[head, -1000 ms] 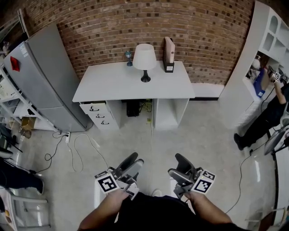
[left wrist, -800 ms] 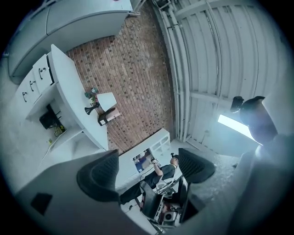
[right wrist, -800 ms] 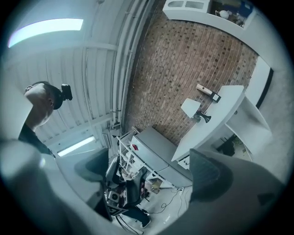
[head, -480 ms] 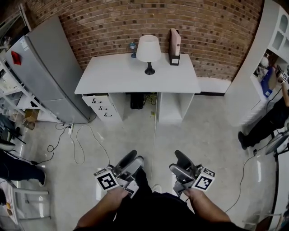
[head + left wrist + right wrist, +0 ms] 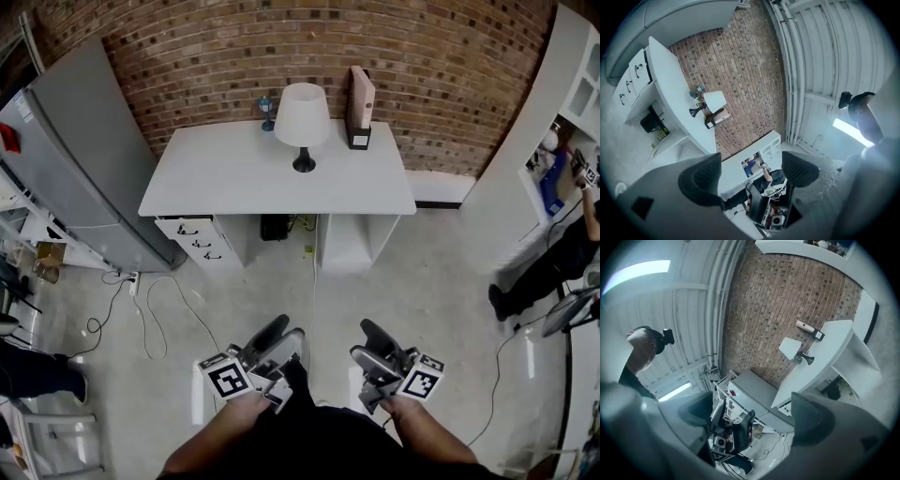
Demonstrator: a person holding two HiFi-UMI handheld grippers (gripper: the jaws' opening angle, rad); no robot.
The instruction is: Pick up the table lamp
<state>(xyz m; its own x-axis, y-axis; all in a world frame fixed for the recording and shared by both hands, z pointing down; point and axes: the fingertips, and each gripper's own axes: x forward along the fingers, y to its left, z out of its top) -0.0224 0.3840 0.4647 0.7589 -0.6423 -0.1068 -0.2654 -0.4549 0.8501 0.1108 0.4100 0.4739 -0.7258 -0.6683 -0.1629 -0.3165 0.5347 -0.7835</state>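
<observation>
The table lamp [image 5: 302, 120], with a white shade and a black base, stands at the back middle of a white desk [image 5: 216, 178] against the brick wall. It also shows small in the left gripper view [image 5: 710, 103] and the right gripper view [image 5: 793, 349]. Both grippers are held low and near me, far from the desk. My left gripper [image 5: 277, 340] is open with nothing between its jaws. My right gripper [image 5: 373, 346] is open and empty too; its jaws have just been closing a little.
A beige box file [image 5: 358, 106] stands right of the lamp and a small blue figure [image 5: 266, 110] left of it. A grey cabinet [image 5: 75, 150] stands to the desk's left, white shelving [image 5: 572, 84] at right. Cables [image 5: 159, 309] trail on the floor. A person [image 5: 548, 267] stands at right.
The desk and lamp have grown slightly larger and shifted in the head view as I step toward them. Both grippers stay low in front of me, still open.
</observation>
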